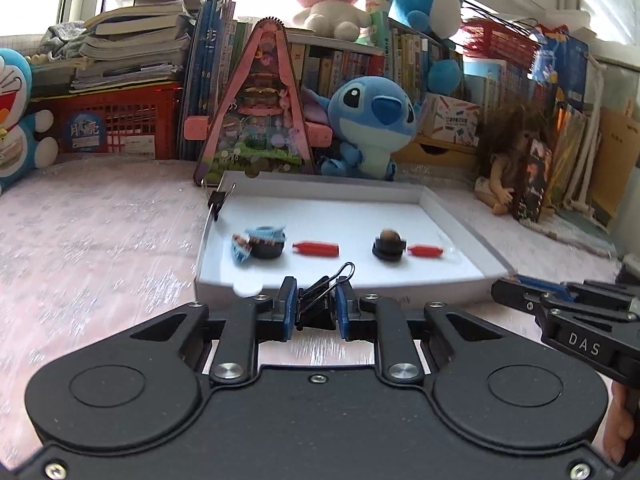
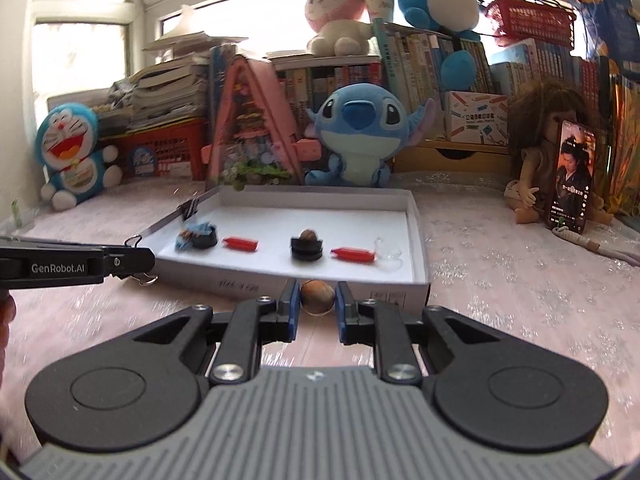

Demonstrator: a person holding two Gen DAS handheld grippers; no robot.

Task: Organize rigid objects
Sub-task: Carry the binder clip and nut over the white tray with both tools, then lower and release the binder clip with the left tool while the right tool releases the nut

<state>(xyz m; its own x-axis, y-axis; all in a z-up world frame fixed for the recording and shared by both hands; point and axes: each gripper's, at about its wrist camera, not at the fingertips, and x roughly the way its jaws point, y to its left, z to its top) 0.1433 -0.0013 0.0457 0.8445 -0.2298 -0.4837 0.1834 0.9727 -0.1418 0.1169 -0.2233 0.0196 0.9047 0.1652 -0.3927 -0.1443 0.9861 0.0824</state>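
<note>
My left gripper [image 1: 316, 304] is shut on a black binder clip [image 1: 318, 304], just in front of the near wall of a shallow white box [image 1: 452, 216]. My right gripper [image 2: 317, 300] is shut on a brown nut [image 2: 318, 297], also just in front of the box [image 2: 416, 236]. In the box lie a black cap with blue knit [image 1: 262, 242], two red pieces [image 1: 316, 249] [image 1: 426, 251], a black cap with a nut on it [image 1: 389, 245] and a clear piece [image 2: 386, 254]. Another binder clip [image 1: 220, 200] grips the box's far left corner.
Stitch plush [image 1: 372, 120], a pink triangular toy house [image 1: 260, 112], a Doraemon plush [image 2: 76, 156], a red basket, stacked books, a doll [image 2: 536, 152] and a phone [image 2: 572, 176] line the back. A pale patterned cloth covers the table. Each gripper shows at the other view's edge.
</note>
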